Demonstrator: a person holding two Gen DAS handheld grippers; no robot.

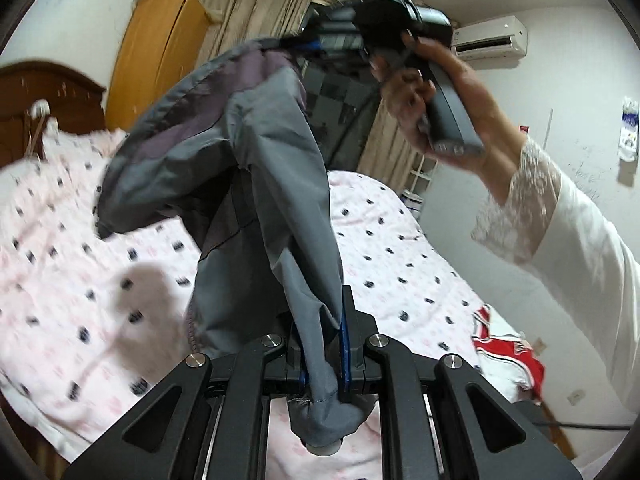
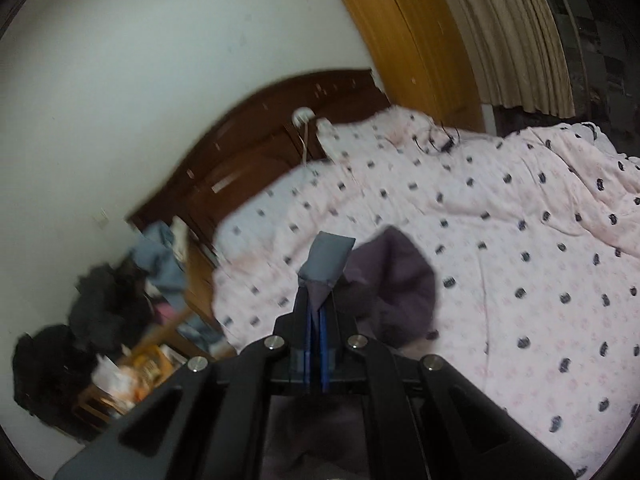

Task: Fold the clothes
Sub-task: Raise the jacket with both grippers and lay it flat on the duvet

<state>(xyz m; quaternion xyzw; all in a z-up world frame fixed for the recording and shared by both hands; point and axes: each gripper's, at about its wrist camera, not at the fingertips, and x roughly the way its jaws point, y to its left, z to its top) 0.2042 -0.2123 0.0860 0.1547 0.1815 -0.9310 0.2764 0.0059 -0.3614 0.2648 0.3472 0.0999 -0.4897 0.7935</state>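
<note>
1. At left, the grey garment (image 1: 256, 184) hung above the bed (image 1: 80, 272), and its slack tail could have snagged near the headboard (image 1: 44, 96)
2. The left claw (image 1: 324, 356) pinched one bunched corner, a thin bite that might slip
3. The right claw (image 1: 304, 42) pinched the other end, raised; the bed lay open below
4. The red-and-white jersey (image 1: 508, 352) sat near the bed's right edge

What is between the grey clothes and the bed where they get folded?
Nothing visible. Both grippers, left and right, already pinch the grey garment, which hangs in the air. The pink bedspread beneath is bare; a red-and-white shirt lies off at the edge.
</note>
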